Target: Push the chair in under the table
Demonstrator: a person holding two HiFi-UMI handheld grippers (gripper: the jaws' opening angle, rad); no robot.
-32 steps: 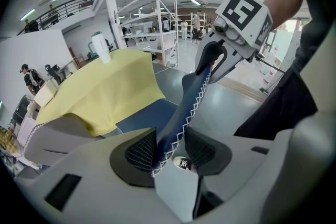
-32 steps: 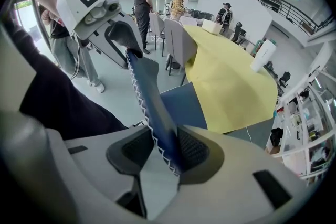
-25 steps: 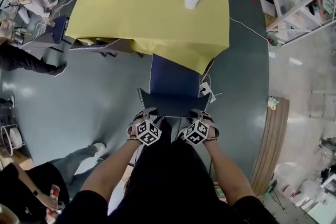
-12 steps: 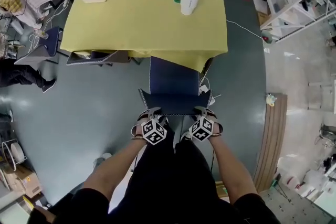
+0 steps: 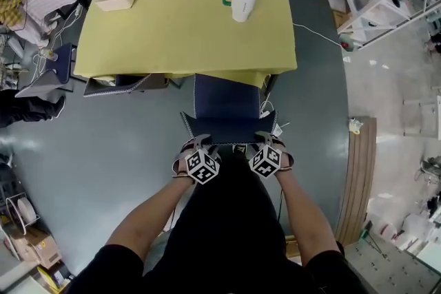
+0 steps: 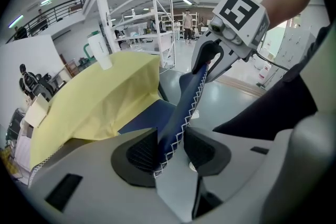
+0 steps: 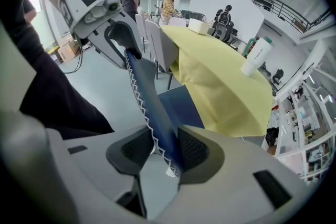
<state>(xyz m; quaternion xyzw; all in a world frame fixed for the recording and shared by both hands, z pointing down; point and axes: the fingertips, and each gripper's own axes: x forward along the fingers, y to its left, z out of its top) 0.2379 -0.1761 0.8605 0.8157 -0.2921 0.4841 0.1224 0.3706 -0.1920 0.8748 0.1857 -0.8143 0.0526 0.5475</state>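
Navy padded backrest [image 6: 185, 99], white-stitched, is pinched at its top edge by the left tongs [image 6: 170, 150], whose jaws have just been closing on it. The same edge is clamped further along by the right tongs [image 7: 160, 152]. The chair [image 5: 227, 124] is set square to the yellow-clothed table [image 5: 172, 31], with its seat [image 5: 226, 94] partly under the overhang. The push is best given level and evenly from both sides, so the chair is not skewed. Snagged cloth could disturb the mug [image 5: 242, 0].
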